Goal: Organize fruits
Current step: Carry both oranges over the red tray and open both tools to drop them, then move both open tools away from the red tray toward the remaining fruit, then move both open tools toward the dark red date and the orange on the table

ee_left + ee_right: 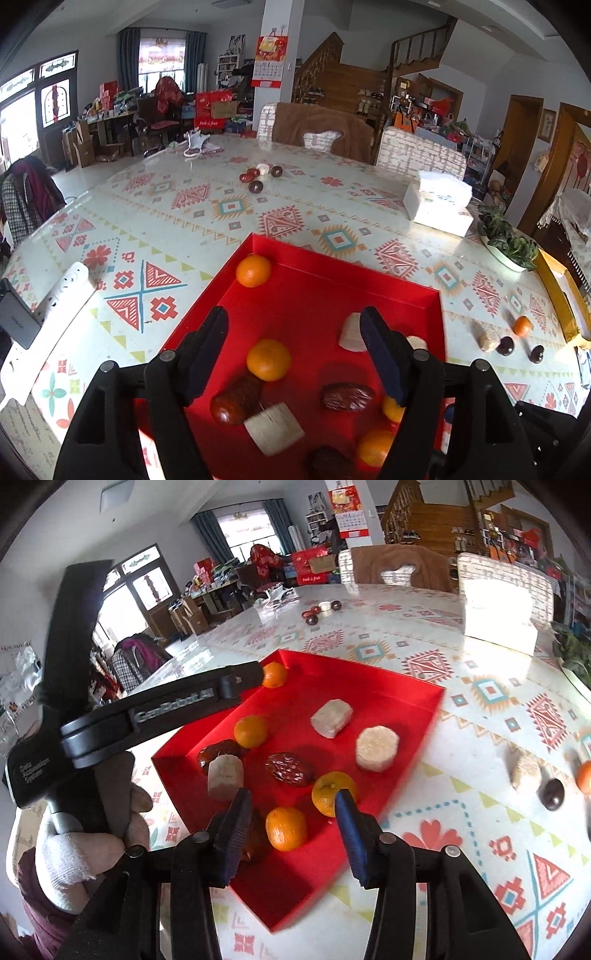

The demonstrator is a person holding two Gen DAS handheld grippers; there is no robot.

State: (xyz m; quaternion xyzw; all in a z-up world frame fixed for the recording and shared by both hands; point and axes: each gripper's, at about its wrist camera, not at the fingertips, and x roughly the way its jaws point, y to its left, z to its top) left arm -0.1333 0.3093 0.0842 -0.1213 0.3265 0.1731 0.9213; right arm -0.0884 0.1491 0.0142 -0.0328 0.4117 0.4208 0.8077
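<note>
On the left, a white power strip [55,306] lies at the edge of the counter [207,221], out of the way. Next comes the red tray [332,288]. It is the place where the fruit goes, so most pieces already sit inside it.

An orange [253,270] rests in the tray's far corner. Another orange [268,359] lies between the two fingers of the left hand-held gripper [295,354]. The fingers stand apart and do not touch it, so the left hand-held gripper is open and holds nothing. A dark red date [347,397] and a pale block [274,428] lie close by in the tray.

The right hand-held gripper [291,830] hangs over the near side of the tray. Its blue fingers are open too. A small orange [286,829] sits between them, but nothing pinches it. I think both were just let go here, because the tray is their home.

Further right, some pieces are not in the tray yet. A pale cake [488,339], two dark fruits [505,346] and a little orange [522,325] wait on the counter. They likely get picked up next.

A white tissue box [439,206] stands far back on the right.
</note>
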